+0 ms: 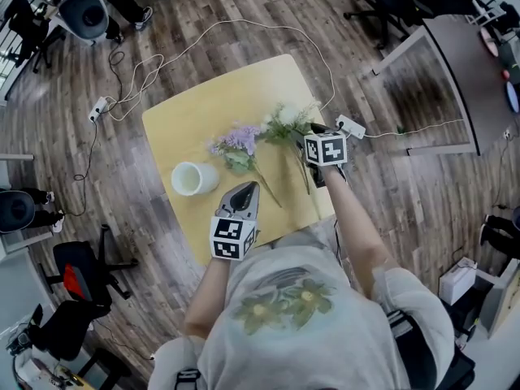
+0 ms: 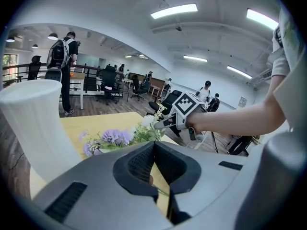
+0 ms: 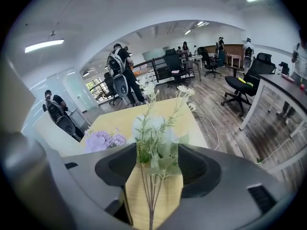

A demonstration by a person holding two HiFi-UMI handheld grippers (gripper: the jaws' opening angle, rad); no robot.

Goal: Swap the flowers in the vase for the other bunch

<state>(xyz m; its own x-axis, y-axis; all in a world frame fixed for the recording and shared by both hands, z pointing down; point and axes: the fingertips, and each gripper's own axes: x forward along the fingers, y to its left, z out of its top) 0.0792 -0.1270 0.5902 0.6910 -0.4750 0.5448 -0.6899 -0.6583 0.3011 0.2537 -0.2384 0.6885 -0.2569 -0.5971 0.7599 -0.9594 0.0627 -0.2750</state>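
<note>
Only close-up: stems (image 3: 152,193) between spread jaws.

Bright: ceiling strip lights (image 2: 173,10) flooding room evenly, shadows falling faint on counter (image 1: 183,124). Fisheye bending edges, corners going black — near foreground blurring in gripper views.

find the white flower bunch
Head view: white bunch lies on the table's right side beside the purple bunch, stems between the open fingers of the right gripper.
</note>
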